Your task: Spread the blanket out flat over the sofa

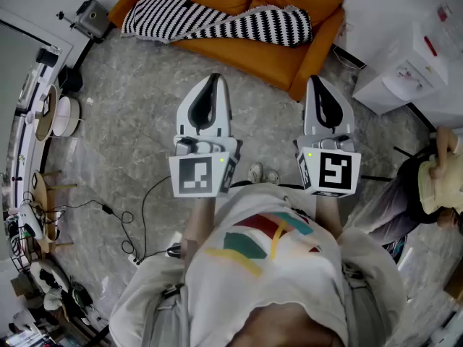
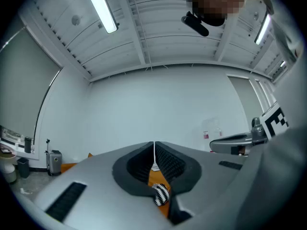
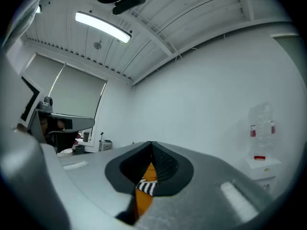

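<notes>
In the head view a black-and-white striped blanket point(image 1: 217, 20) lies bunched in a long heap along the seat of an orange sofa point(image 1: 289, 53) at the top. My left gripper point(image 1: 211, 79) and right gripper point(image 1: 318, 82) hover over the floor short of the sofa, pointing at it, both shut and empty. In the left gripper view the left gripper point(image 2: 154, 143) has its jaws meeting, with a bit of blanket point(image 2: 161, 194) and sofa point(image 2: 156, 178) visible far behind them. The right gripper point(image 3: 151, 143) looks the same, with the blanket point(image 3: 146, 187) beyond it.
Marbled grey floor lies between me and the sofa. A white cabinet point(image 1: 405, 71) stands at the right, with a seated person point(image 1: 427, 186) below it. Cables point(image 1: 123, 223) trail on the floor at the left, near a round stand point(image 1: 54, 114). A small grey device point(image 1: 92, 16) sits by the sofa's left end.
</notes>
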`<move>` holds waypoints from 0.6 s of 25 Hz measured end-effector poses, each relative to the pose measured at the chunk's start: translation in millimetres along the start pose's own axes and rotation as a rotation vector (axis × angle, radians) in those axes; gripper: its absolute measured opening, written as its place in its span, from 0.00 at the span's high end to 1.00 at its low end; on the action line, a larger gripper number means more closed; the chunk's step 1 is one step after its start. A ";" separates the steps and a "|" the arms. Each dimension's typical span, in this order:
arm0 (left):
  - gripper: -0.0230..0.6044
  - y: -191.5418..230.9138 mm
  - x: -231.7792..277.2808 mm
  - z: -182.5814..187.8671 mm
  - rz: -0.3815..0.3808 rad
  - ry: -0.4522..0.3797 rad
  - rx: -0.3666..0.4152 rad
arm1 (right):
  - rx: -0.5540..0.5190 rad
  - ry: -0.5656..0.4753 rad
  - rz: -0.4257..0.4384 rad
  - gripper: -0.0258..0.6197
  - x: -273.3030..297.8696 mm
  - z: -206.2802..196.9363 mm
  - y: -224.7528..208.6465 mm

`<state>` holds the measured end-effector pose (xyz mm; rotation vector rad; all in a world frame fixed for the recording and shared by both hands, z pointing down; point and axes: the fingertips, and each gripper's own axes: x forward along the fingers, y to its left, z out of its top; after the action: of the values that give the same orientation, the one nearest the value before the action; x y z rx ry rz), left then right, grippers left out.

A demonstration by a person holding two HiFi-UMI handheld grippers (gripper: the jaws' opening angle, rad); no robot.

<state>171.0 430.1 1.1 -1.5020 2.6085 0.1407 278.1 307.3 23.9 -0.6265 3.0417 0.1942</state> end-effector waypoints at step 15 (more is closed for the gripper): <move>0.93 6.6 -7.6 -8.6 -0.005 0.018 -0.017 | -0.024 -0.003 0.005 0.95 -5.1 2.4 9.8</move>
<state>168.5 438.7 10.9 -1.5219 2.6238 0.1506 279.0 318.5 23.0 -0.6197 3.0430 0.2326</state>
